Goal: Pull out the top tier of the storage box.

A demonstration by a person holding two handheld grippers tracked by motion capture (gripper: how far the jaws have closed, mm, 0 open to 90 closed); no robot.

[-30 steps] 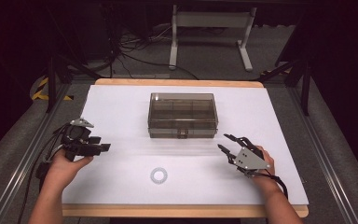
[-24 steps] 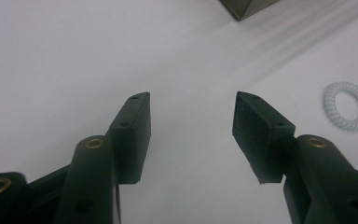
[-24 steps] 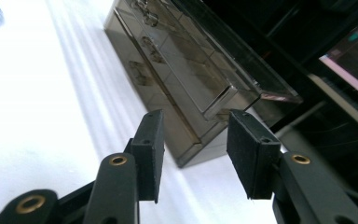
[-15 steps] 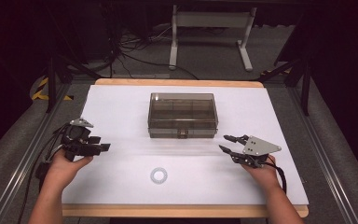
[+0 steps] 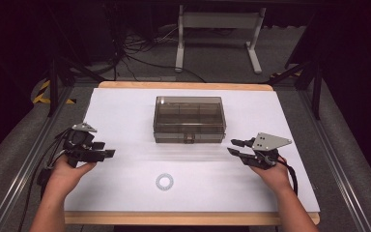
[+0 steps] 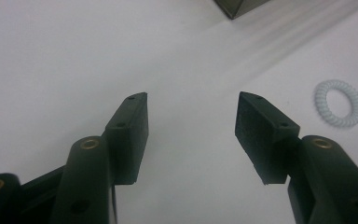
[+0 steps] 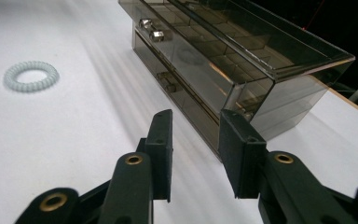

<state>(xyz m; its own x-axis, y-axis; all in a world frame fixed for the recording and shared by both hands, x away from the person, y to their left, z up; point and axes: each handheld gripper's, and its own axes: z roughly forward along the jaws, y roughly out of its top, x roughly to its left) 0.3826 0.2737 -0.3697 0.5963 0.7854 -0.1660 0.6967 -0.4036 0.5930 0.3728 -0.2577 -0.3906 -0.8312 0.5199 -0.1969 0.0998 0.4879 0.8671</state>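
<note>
High view: the smoky clear compartment box sits mid-worktop; the right gripper hovers just off its front right corner, the left gripper well apart to its left. A white coil hair tie lies near the front edge, bare room all round.
Left gripper view: released, nothing between the jaws; hair tie off to one side.
Right gripper view: jaws just been closing, nothing between them; box corner just ahead, lid shut, small latch on front.
</note>
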